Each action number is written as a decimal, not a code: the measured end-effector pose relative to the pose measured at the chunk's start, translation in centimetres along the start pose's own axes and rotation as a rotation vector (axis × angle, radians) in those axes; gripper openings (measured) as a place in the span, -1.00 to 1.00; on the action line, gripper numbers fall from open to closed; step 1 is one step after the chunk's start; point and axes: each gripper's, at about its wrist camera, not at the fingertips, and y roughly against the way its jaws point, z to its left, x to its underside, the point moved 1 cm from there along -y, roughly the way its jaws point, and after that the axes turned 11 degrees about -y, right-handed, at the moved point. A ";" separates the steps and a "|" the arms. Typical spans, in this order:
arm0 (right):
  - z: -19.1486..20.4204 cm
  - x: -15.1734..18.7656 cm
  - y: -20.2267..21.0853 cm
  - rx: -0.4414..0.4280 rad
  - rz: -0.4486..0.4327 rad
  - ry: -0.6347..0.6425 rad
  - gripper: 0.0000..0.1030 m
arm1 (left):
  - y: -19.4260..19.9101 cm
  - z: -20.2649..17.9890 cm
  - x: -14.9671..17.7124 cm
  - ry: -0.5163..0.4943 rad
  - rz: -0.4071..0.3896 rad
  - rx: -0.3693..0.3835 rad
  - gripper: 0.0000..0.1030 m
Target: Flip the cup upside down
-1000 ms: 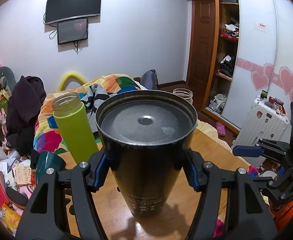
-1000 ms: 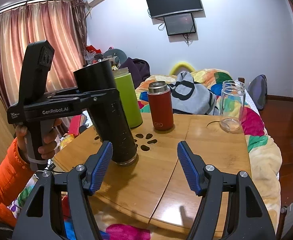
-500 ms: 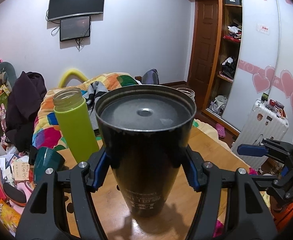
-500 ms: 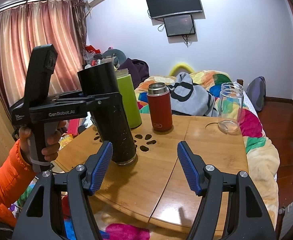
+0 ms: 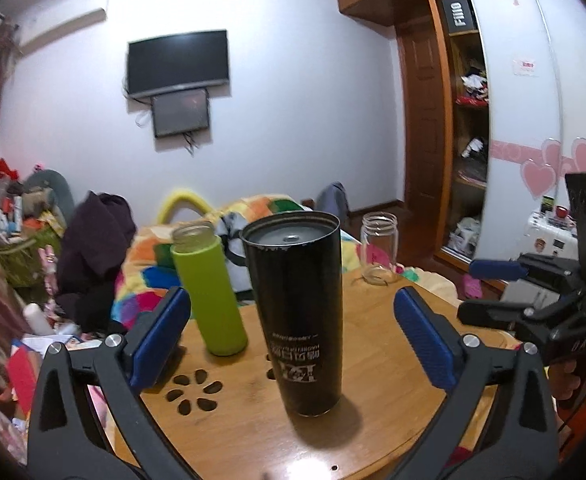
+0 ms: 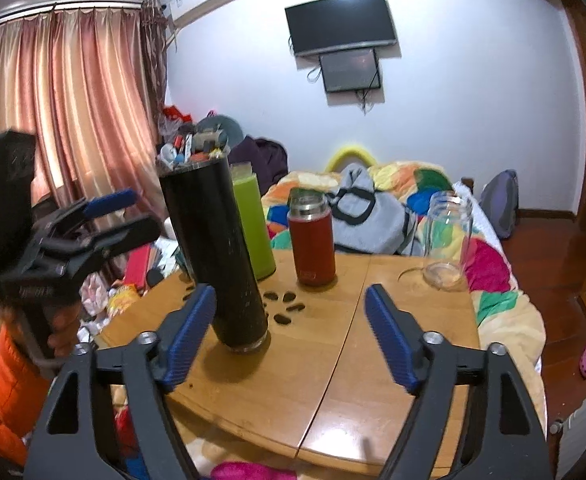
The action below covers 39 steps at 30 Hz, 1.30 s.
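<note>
The tall black cup (image 5: 299, 312) stands upside down on the round wooden table (image 5: 377, 428), its base up and its print inverted. It also shows in the right wrist view (image 6: 221, 256). My left gripper (image 5: 293, 336) is open, its blue pads apart on either side of the cup and clear of it. It appears from the side in the right wrist view (image 6: 105, 220), left of the cup. My right gripper (image 6: 291, 340) is open and empty, low over the table's near edge, to the right of the cup.
A green bottle (image 5: 209, 292) stands behind the cup on the left. A red flask (image 6: 312, 238) and a clear glass jar (image 6: 447, 240) stand farther back on the table (image 6: 373, 368). A bed with a colourful quilt (image 6: 489, 280) lies beyond.
My left gripper has opened, let go of the black cup and pulled back from it. The cup stays standing on the table. My right gripper has hardly moved.
</note>
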 end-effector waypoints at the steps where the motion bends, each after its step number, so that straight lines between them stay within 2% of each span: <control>1: 0.2 -0.2 0.2 0.004 -0.012 0.002 0.61 | 0.4 -0.1 0.1 0.003 -0.010 -0.022 1.00; 4: 1.1 -0.7 1.1 0.024 -0.060 0.009 0.72 | 1.7 -0.4 0.3 0.021 -0.043 -0.084 1.00; 7: 1.8 -1.3 2.2 0.055 -0.120 0.001 1.00 | 2.6 -0.5 0.6 0.061 -0.066 -0.111 1.00; 17: 2.9 -0.6 3.1 0.097 -0.173 -0.036 1.00 | 4.0 -0.9 2.0 0.126 -0.075 -0.194 1.00; 23: 3.6 0.2 3.2 0.148 -0.177 0.017 1.00 | 4.1 -0.6 2.6 0.144 -0.058 -0.197 1.00; 39: 4.8 0.4 3.9 0.128 -0.190 0.039 1.00 | 4.6 -0.3 3.0 0.174 -0.061 -0.202 1.00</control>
